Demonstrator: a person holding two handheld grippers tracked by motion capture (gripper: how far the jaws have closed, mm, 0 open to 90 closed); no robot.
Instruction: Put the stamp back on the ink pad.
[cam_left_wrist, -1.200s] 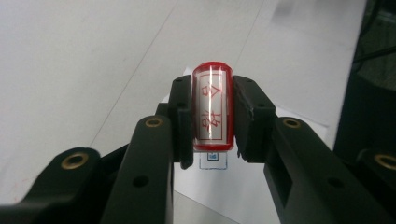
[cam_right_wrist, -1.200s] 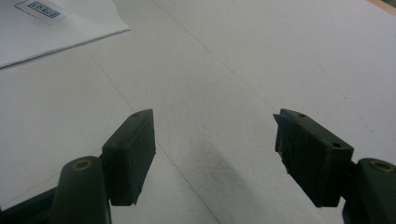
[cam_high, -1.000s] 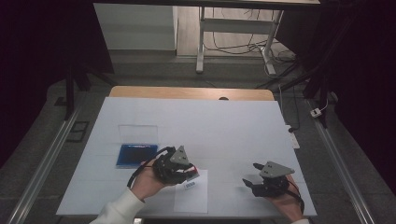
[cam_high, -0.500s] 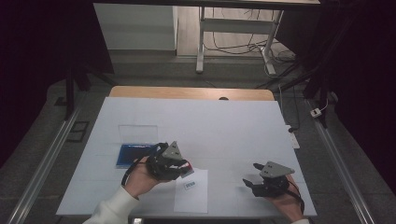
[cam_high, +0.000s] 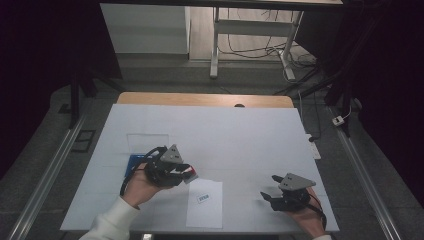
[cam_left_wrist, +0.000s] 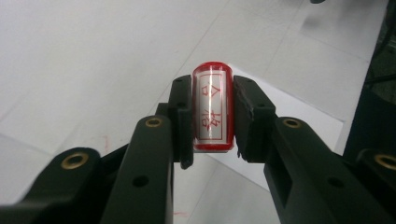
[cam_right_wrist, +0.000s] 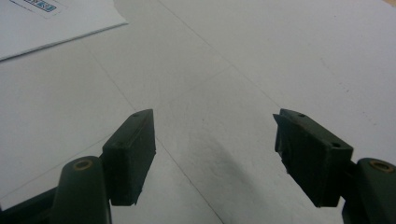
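Left gripper (cam_left_wrist: 212, 114): red stamp (cam_left_wrist: 213, 109) lengthwise between jaws

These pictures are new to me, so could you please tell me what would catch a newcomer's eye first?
The red stamp stands out at once, clamped upright between the left gripper's black fingers, its red characters facing the camera. Just right of it on the white table lies a sheet of paper with a small blue label. The right gripper rests open near the table's front right corner.
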